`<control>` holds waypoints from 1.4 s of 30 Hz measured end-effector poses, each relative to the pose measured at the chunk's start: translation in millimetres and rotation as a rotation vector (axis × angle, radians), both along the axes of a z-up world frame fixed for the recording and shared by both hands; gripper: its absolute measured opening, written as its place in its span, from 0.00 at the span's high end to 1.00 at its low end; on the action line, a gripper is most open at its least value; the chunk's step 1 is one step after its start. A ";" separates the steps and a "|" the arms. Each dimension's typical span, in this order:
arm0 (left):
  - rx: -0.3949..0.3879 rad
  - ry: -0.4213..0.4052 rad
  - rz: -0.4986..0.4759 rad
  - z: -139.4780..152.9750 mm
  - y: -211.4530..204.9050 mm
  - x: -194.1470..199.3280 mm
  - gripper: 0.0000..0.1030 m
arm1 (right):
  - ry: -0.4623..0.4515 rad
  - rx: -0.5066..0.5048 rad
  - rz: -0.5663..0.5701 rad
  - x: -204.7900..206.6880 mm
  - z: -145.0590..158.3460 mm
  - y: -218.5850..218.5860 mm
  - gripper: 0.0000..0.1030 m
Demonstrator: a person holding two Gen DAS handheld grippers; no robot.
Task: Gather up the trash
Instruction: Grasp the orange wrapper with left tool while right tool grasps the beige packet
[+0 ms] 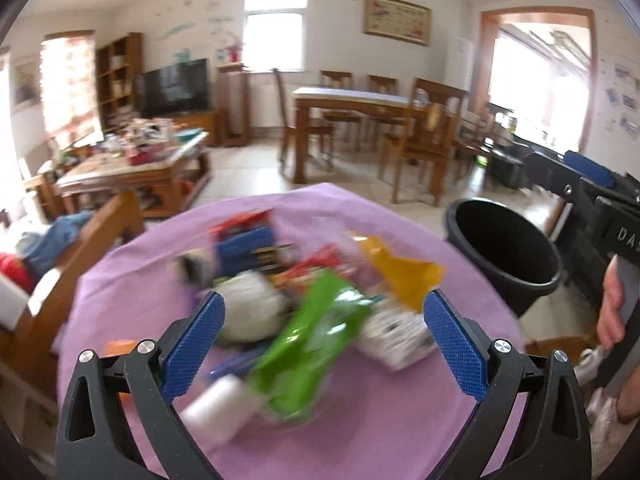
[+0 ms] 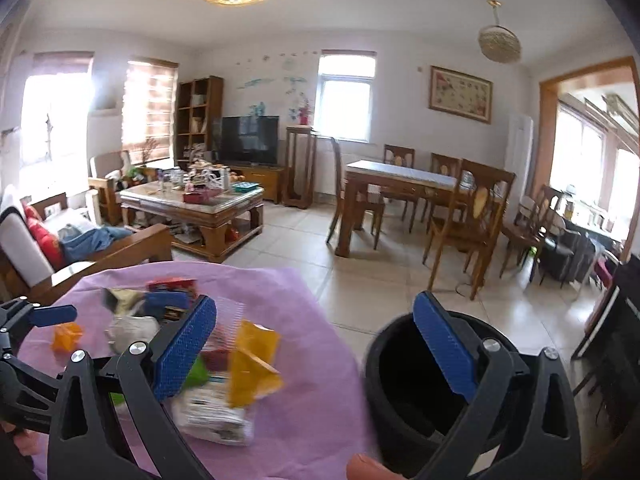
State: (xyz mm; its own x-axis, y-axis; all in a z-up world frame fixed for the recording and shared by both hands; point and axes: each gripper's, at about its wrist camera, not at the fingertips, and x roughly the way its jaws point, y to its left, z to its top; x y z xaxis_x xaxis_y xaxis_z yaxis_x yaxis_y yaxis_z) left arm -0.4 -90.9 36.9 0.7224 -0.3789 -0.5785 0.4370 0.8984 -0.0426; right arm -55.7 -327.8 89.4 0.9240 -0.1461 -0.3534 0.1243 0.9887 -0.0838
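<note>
Both the left gripper [image 1: 323,334] and the right gripper [image 2: 314,344] stand wide and hold nothing. The blurred heap of wrappers [image 1: 316,300] lies on the purple-covered table [image 1: 132,280], left of the black bin [image 1: 504,252] standing just beside that table.

Matt purple cloth [image 1: 360,216]; glossy plastic wrappers [image 1: 316,336]; matt black plastic bin [image 1: 504,256]; textured tongs pads [image 1: 454,352].

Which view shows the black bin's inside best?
The left wrist view: the black bin stands unobstructed beside the purple-covered table, its dark interior open to the camera. In the right wrist view the bin is partly hidden behind the right gripper.
</note>
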 end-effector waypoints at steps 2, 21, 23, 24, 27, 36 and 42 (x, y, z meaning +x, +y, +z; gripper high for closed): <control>0.000 -0.010 0.038 1.7 25.0 -4.2 0.05 | 0.001 -0.025 0.012 1.0 -0.7 19.1 0.05; 0.069 0.010 0.161 -13.1 101.1 -3.2 0.05 | 0.106 0.059 0.178 33.1 -22.3 82.4 0.05; 0.094 0.057 0.154 -24.4 112.0 1.2 0.05 | 0.150 0.134 0.224 45.6 -32.3 73.2 0.05; 0.113 0.072 0.153 -30.1 115.6 2.2 0.05 | 0.167 0.155 0.249 50.6 -37.8 71.6 0.05; 0.158 0.111 0.156 -44.4 129.1 7.7 0.05 | 0.224 0.249 0.322 67.4 -52.1 68.1 0.05; 0.076 0.197 0.198 -64.8 161.6 42.0 0.05 | 0.309 0.181 0.497 106.0 -65.6 129.7 0.06; 0.078 0.246 0.186 -75.4 157.5 72.9 0.08 | 0.396 0.089 0.574 153.6 -74.6 184.9 0.21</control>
State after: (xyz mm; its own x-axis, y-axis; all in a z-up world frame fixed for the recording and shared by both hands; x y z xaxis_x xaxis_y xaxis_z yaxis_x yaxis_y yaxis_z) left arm 72.5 66.6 -38.6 0.6098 -0.2009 -0.7666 0.2497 0.9668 -0.0548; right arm 97.9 -142.9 14.8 0.6458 0.3716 -0.6670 -0.4428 0.8940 0.0693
